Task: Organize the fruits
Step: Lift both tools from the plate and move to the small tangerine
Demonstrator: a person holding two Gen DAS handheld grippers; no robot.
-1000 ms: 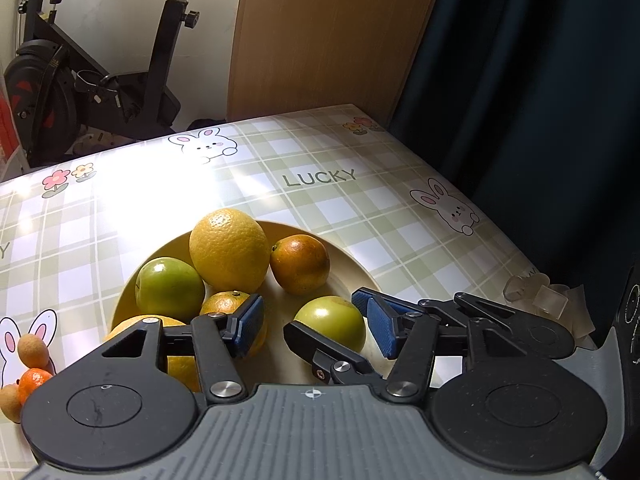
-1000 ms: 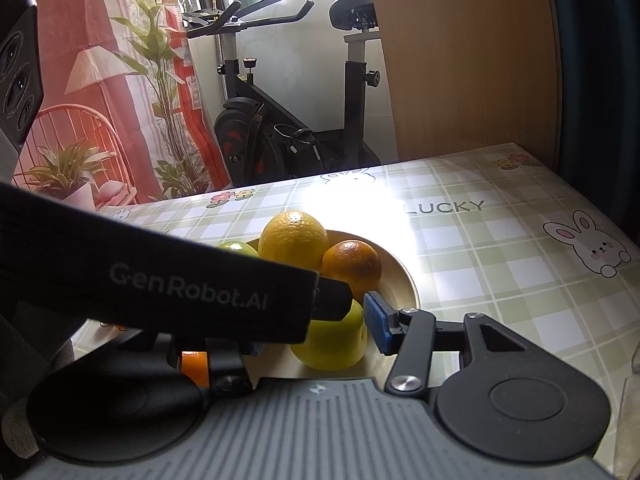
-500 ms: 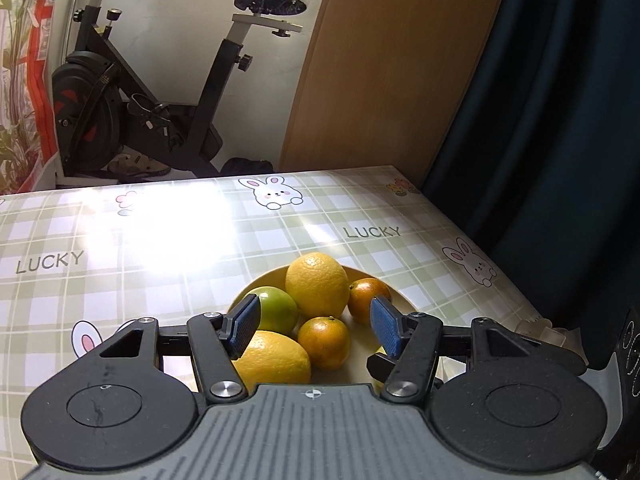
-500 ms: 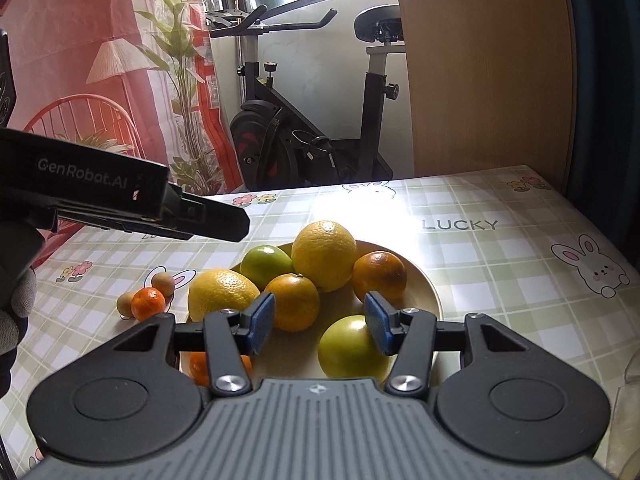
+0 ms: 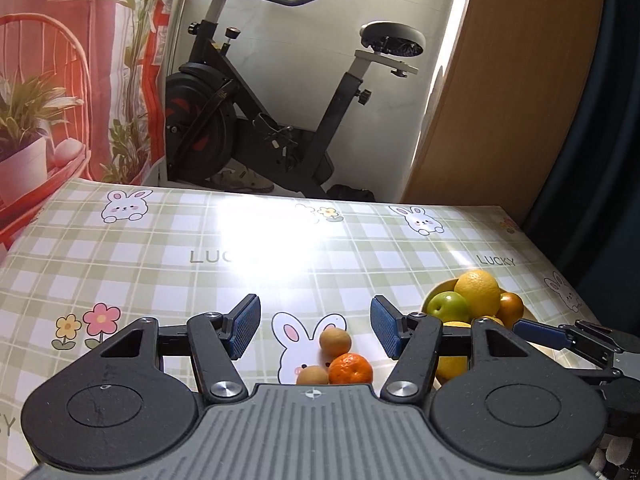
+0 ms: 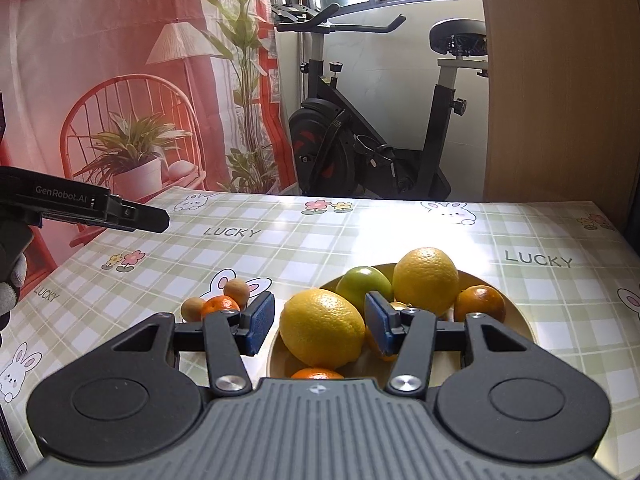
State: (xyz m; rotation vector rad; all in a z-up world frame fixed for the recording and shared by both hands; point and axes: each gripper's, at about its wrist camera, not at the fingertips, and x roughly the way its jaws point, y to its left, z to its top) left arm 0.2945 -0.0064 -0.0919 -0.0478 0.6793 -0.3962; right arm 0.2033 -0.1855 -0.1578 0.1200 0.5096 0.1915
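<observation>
Loose fruit: a small mandarin [image 5: 351, 368] and two tan fruits [image 5: 335, 340] lie on the tablecloth, lower centre of the left wrist view, just left of the bowl [image 6: 516, 316].
Nearer gripper: the left gripper [image 5: 316, 330], jaws wide, empty, directly over them.
Right gripper [image 6: 320, 326]: wide, empty, astride a lemon [image 6: 322, 328] in the bowl.
Long axis: none; the fruits are round.
Writing: "LUCKY" on the cloth; "GenRobot.AI" on the left gripper's side, at left in the right wrist view.

"LUCKY" on tablecloth [image 6: 360, 236], "GenRobot.AI" on left gripper [image 6: 132, 212]

L gripper [image 5: 315, 329] level, jaws wide apart, holding nothing. R gripper [image 6: 320, 323] likewise spread, empty, just beside L's.
</observation>
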